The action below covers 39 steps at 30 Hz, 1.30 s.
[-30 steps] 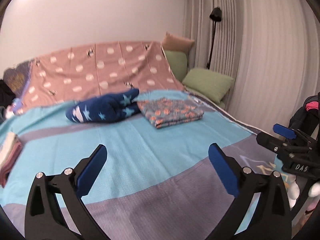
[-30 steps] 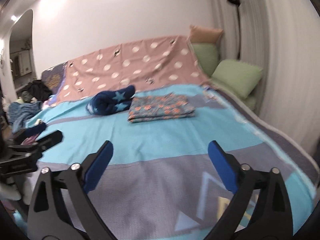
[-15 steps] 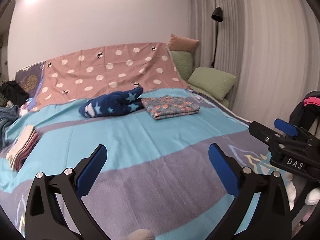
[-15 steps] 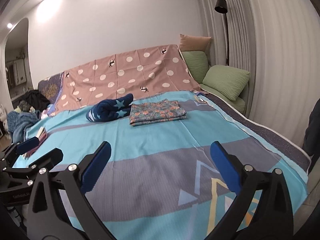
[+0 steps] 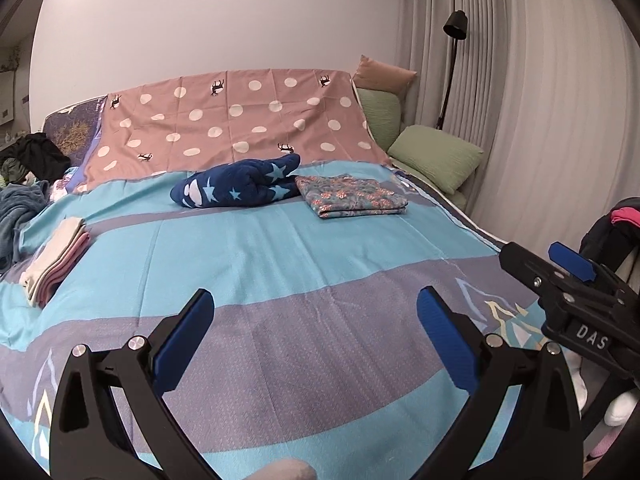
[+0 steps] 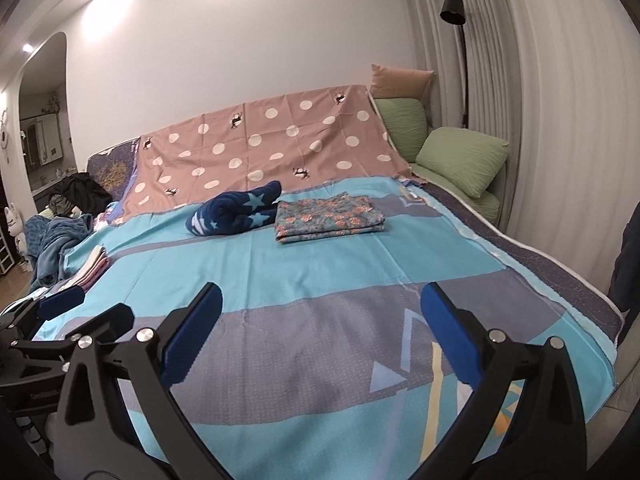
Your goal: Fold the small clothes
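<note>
Both jaws spread wide and empty, left gripper point(image 5: 312, 340) and right gripper point(image 6: 320, 332) held over the bed point(image 5: 280, 264); folded floral cloth point(image 5: 352, 196) at 1 o'clock, folded stack point(image 5: 56, 260) at 9, starred blue bundle point(image 5: 240, 184) at 12 judged unfolded, nothing gripped.

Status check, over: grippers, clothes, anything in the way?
Left gripper open, empty. Right gripper open, empty. Folded floral cloth beside star blanket on bed. Path clear.

Bed point(image 5: 304, 264): star blanket point(image 5: 240, 186), floral folded cloth point(image 5: 354, 196), pink-cream stack point(image 5: 56, 256), perhaps towels.
</note>
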{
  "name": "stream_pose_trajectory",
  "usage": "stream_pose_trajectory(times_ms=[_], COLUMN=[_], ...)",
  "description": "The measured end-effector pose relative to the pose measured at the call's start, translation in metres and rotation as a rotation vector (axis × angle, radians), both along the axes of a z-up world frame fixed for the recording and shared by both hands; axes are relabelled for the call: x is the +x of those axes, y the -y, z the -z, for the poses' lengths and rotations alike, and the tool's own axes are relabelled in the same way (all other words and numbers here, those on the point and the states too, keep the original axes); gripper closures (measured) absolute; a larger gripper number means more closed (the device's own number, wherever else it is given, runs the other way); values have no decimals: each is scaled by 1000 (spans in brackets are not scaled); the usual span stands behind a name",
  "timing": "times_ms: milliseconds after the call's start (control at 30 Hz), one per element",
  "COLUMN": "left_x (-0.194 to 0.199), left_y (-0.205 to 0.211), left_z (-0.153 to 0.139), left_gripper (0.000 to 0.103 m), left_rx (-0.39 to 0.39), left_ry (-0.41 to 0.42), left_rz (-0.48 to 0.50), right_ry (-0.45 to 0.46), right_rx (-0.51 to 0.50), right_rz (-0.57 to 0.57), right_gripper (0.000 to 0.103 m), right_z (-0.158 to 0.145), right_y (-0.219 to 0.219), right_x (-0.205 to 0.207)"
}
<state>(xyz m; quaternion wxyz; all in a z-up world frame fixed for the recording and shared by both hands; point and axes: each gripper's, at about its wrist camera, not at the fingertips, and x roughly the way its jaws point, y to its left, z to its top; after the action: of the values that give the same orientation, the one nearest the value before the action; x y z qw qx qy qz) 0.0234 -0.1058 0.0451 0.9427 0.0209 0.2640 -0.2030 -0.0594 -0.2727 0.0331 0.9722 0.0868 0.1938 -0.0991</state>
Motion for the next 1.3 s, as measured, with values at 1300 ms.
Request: stream_pose_trajectory(times_ms=[1300], left_x=[-21], left_y=[-5], left_z=[-9], left_gripper=[1], left_rx=[36], left_ry=[91], left_rz=[-89], right_ry=[14], right_rx=[-36], right_rz=[-15], right_gripper=[2], right_z=[-9], right_y=[-9], right_x=[-11])
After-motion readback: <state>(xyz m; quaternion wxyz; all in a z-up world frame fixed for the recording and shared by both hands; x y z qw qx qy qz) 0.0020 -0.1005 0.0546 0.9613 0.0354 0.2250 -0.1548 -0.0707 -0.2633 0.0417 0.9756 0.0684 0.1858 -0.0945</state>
